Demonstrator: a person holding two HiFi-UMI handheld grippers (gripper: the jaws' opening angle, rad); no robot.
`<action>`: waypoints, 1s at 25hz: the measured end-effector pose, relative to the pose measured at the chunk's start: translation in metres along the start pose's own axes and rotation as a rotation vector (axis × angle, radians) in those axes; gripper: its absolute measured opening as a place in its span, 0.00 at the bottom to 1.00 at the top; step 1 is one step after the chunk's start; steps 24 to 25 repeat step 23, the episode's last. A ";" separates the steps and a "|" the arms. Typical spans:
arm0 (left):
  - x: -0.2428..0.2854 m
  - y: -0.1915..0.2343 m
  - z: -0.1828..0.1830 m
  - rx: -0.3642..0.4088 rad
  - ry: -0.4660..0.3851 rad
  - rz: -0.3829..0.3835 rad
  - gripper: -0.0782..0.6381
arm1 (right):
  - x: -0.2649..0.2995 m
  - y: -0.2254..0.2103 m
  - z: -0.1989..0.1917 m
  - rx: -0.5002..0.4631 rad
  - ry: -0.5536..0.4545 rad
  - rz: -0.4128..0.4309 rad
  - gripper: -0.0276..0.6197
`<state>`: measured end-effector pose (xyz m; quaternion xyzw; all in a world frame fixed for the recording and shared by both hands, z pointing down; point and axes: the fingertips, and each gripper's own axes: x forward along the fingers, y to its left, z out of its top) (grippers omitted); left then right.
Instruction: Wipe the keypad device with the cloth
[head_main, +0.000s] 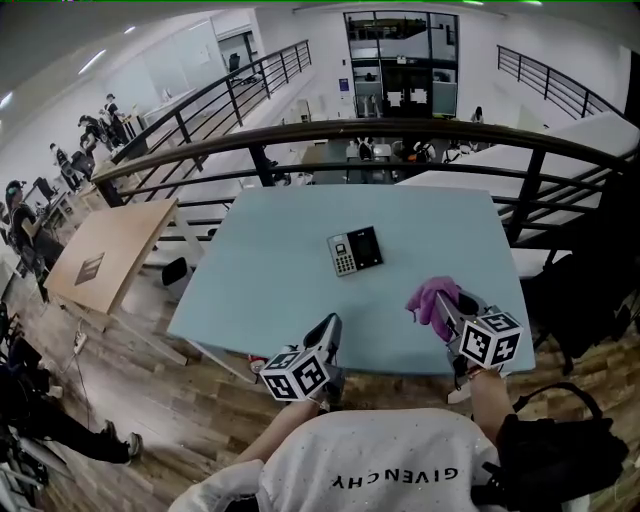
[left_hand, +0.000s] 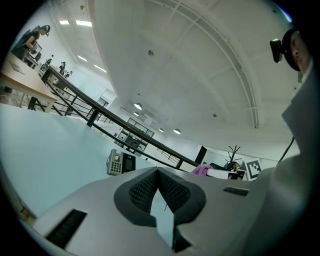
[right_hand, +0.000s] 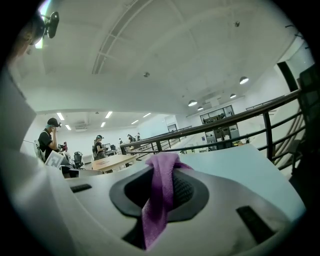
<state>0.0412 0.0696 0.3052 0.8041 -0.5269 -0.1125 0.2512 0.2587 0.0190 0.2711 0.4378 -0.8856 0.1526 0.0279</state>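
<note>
The keypad device, black with a grey key panel, lies flat near the middle of the pale blue table. In the left gripper view the keypad device shows ahead at the left. A purple cloth is pinched in my right gripper, which hovers over the table's front right, tilted upward. The cloth hangs down between the shut jaws. My left gripper sits at the table's front edge, its jaws shut with nothing between them.
A black railing curves behind the table, with a drop to a lower floor beyond. A wooden table stands at the lower left. A black bag rests on the floor at my right. People work at desks far left.
</note>
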 end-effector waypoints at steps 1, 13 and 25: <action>0.001 -0.001 -0.002 -0.002 0.000 0.006 0.10 | -0.001 -0.003 -0.003 0.002 0.005 0.002 0.14; 0.016 0.006 0.002 0.030 0.008 0.032 0.10 | 0.013 -0.019 -0.012 0.018 0.013 0.017 0.14; 0.020 -0.012 0.008 0.042 0.006 0.015 0.10 | 0.004 -0.022 0.000 0.016 0.003 0.024 0.14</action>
